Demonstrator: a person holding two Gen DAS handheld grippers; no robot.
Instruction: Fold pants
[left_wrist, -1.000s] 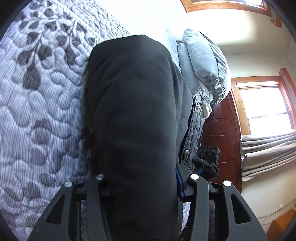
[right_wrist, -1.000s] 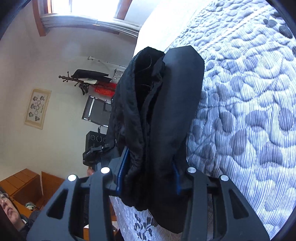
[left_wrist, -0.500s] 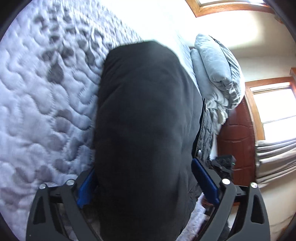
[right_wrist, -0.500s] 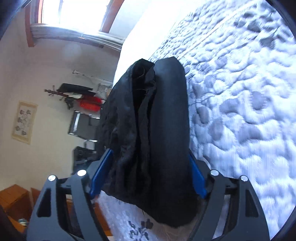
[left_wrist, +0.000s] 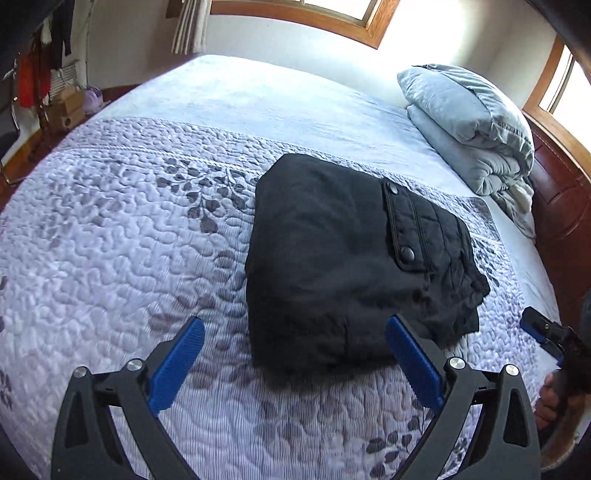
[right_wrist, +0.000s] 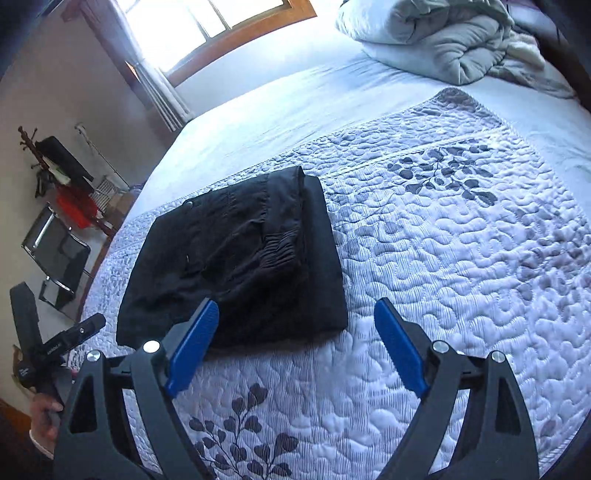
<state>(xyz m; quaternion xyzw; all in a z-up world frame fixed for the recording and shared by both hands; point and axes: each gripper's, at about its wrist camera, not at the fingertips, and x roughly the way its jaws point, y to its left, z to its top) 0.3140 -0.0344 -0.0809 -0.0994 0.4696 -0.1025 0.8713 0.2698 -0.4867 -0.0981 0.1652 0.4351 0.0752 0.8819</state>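
While both tools are hovering over the bed, the black pants (left_wrist: 332, 266) are lying in a compact folded bundle on the quilted bedspread (left_wrist: 110, 240), just ahead of the fingertips. The left gripper (left_wrist: 293, 363) is standing with its blue pads wide apart and nothing between them; the near edge of the bundle is sitting ahead of it and toward its right finger. The right gripper (right_wrist: 295, 347) is likewise spread and empty, with the bundle's near corner lying just beyond its left finger (right_wrist: 192, 347) and bare quilt ahead of its right finger.

Judging from how things are lying, the folding itself is looking essentially done, and the step in hand is a release and a tidy-up. To do that well, the person should be keeping both sets of jaws apart and lifting them straight back, so no pad is snagging the top layer. The side nearer the right gripper is looking rumpled, with a gathered waistband and loose cloth spilling past the snap-flap pocket (left_wrist: 400, 229), so a light press with flat fingers, stroking outward from the middle, would be squaring it. Dragging sideways risks sliding the layers apart. A heap of pale bedding (left_wrist: 469, 125) is sitting well beyond the bundle, clear of the work.
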